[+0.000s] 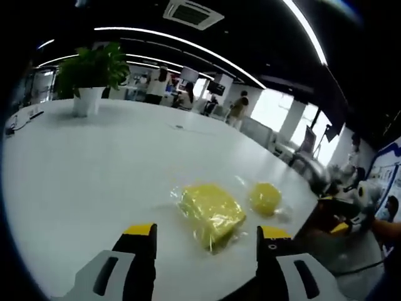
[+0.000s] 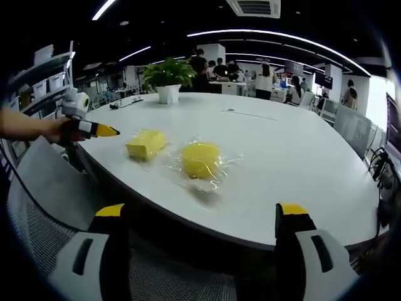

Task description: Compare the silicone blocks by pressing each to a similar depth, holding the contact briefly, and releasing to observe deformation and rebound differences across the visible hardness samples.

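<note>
Left gripper view: left gripper [image 1: 205, 241] jaws spread, empty; square yellow silicone block [image 1: 211, 213] at 12 o'clock, round block [image 1: 265, 197] at 1 o'clock, both film-wrapped on white table [image 1: 94, 175].

Right gripper view: right gripper [image 2: 204, 222] spread, short of table edge; round block [image 2: 201, 160] at 12, square block [image 2: 146, 143] at 11; likely approach before pressing.

Room evenly bright. Light from ceiling strips [image 1: 188, 42] arcing across top of both views, plus windows [image 1: 272, 108] blown out at right of left gripper view. White table [image 1: 94, 182] gives soft sheen, faint shadows. Heavy fisheye bending at edges; background ppl blurry, both views a bit soft.
</note>
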